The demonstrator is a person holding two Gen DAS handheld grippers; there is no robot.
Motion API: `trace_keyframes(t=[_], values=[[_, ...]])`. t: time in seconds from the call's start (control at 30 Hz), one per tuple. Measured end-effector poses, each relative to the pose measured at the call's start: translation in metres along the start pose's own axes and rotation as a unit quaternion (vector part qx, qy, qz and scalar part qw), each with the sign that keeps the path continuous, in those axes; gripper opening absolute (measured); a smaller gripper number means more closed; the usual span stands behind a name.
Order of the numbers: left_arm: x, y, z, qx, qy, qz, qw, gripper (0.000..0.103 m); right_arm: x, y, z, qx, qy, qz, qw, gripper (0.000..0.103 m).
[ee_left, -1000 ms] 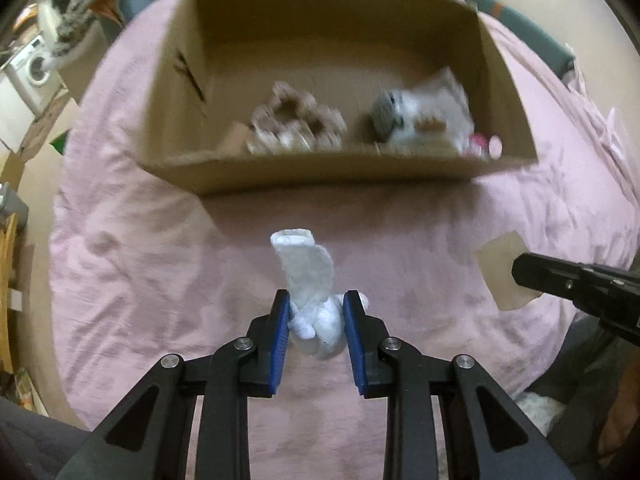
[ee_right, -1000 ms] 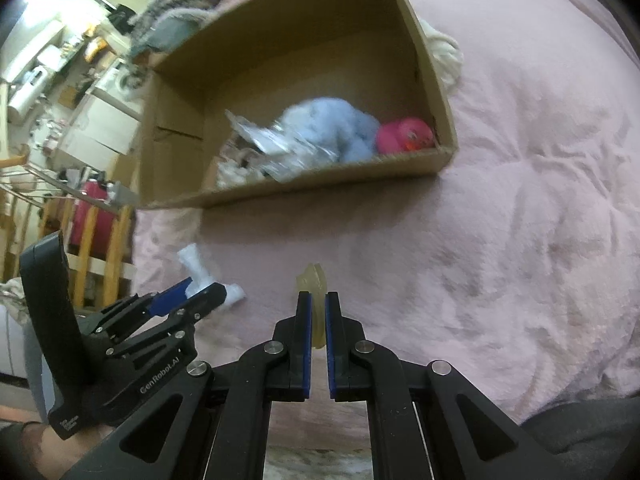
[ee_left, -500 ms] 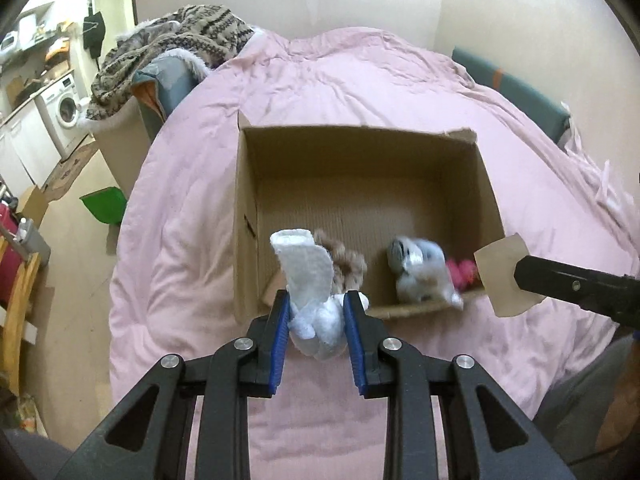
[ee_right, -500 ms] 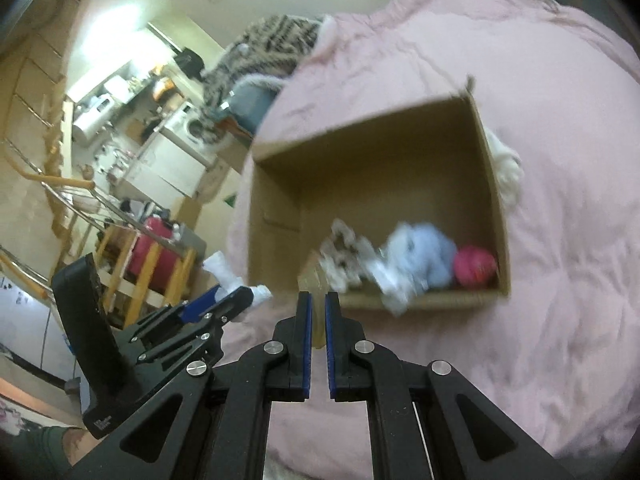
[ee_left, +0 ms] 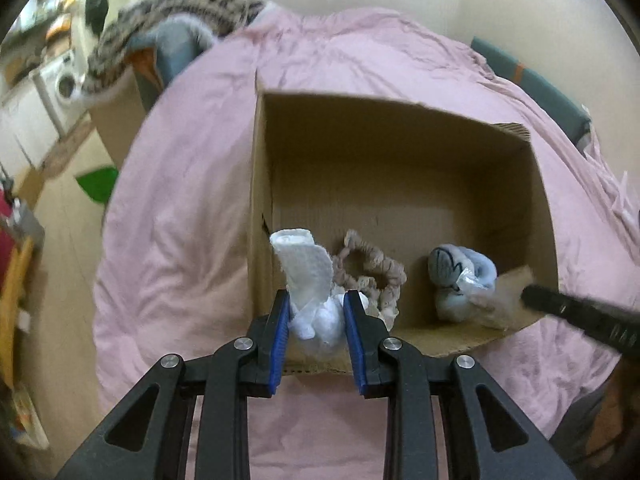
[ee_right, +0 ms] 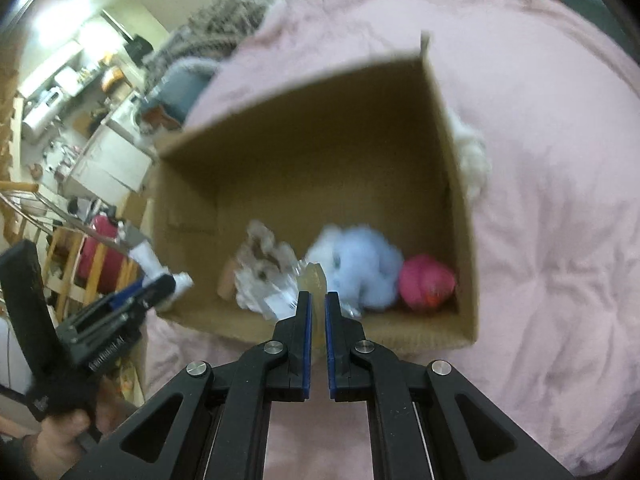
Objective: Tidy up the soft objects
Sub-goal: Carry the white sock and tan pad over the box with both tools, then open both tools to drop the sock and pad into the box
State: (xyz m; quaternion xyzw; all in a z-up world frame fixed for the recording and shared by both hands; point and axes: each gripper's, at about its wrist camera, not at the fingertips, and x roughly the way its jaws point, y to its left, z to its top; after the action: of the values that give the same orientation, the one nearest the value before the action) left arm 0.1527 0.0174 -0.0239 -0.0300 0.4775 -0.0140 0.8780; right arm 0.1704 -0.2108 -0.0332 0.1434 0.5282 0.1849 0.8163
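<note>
overhead, white cloth bundle (ee_left: 316, 312) pinched in left gripper (ee_left: 315, 320), held above near edge of cardboard box (ee_left: 400, 128). thin beige pad (ee_right: 314, 280) clamped in nearly closed right gripper (ee_right: 316, 316), also over near edge. inside box: tan scrunchie (ee_left: 370, 276), pale blue plush toy (ee_right: 360, 268) partly under clear plastic wrap (ee_right: 276, 292), pink ball (ee_right: 426, 282) in near right corner. box resting on pink bedcover (ee_right: 560, 220); white fluffy item (ee_right: 472, 152) just outside right wall.
</note>
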Motion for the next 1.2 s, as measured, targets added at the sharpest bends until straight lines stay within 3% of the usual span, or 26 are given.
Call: trace_keyframes(t=[0.1, 0.2, 0.37, 0.8, 0.97, 1.03, 1.1, 1.17, 1.2], values=[[0.006, 0.0, 0.001, -0.001, 0.0, 0.005, 1.0, 0.024, 0.016, 0.004, 0.003, 0.002, 0.016, 0.022, 1.0, 0.008], [0.008, 0.0, -0.001, -0.004, 0.001, 0.001, 1.0, 0.024, 0.029, 0.01, 0.006, 0.009, 0.029, 0.07, 0.997, 0.008], [0.011, -0.001, -0.002, -0.008, 0.005, -0.012, 0.9999, 0.025, 0.038, 0.016, 0.007, 0.012, 0.018, 0.115, 0.993, 0.008], [0.013, -0.017, -0.003, 0.019, 0.005, -0.029, 0.9994, 0.026, 0.044, 0.012, 0.007, 0.028, 0.012, 0.09, 0.995, 0.01], [0.011, -0.017, -0.004, 0.019, 0.005, -0.037, 0.9991, 0.028, 0.04, 0.011, 0.006, 0.026, 0.003, 0.083, 0.996, 0.021], [0.011, -0.017, -0.003, 0.018, 0.008, -0.041, 0.999, 0.04, 0.038, 0.011, 0.007, 0.025, -0.001, 0.088, 0.996, 0.023], [0.008, -0.017, -0.002, 0.019, 0.002, -0.037, 0.9991, 0.056, 0.036, 0.011, 0.008, 0.025, -0.008, 0.09, 0.996, 0.035], [0.003, -0.018, -0.002, 0.021, -0.013, -0.025, 0.9994, 0.069, 0.03, 0.008, 0.008, 0.029, -0.025, 0.09, 0.995, 0.066], [0.0, -0.017, -0.002, 0.021, -0.02, -0.02, 0.9994, 0.071, 0.026, 0.007, 0.008, 0.034, -0.039, 0.089, 0.995, 0.067]])
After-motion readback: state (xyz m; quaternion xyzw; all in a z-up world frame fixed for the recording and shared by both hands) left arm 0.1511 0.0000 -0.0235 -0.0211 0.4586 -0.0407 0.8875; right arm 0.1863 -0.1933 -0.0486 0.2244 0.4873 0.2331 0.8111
